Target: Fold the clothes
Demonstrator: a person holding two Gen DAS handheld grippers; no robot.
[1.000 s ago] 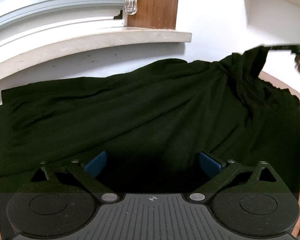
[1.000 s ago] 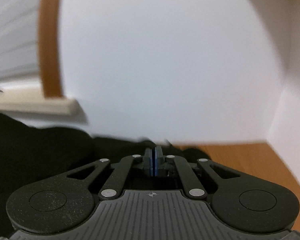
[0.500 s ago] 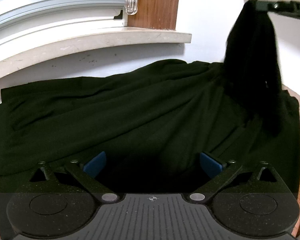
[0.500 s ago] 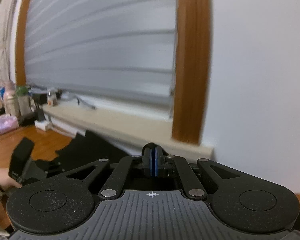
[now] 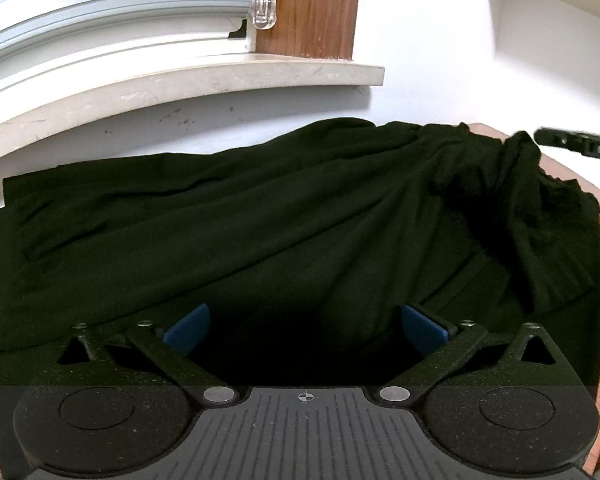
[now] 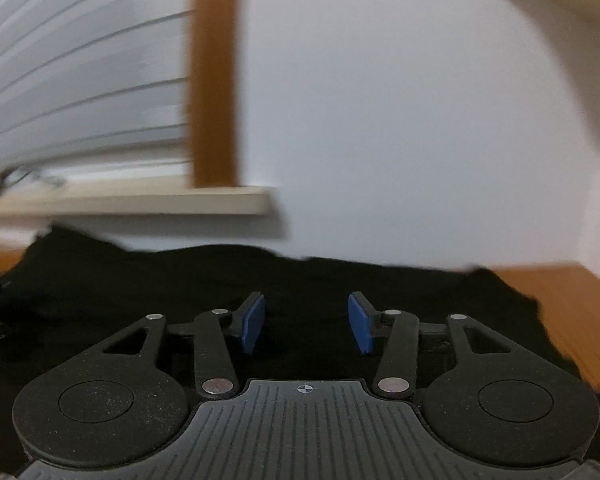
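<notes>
The black garment [image 5: 260,232] is spread across the wooden table [image 6: 572,296], its long axis running left to right, bunched at the right end. The left gripper [image 5: 306,326] is held wide apart over the near hem; the right gripper [image 6: 306,324], blurred, is seemingly parted and empty.

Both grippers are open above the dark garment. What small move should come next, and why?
Probably lower the right gripper and close it on the bunched cloth at the dark garment's right end, to pull it flat. That end is rumpled, and the left gripper is open too.
</notes>
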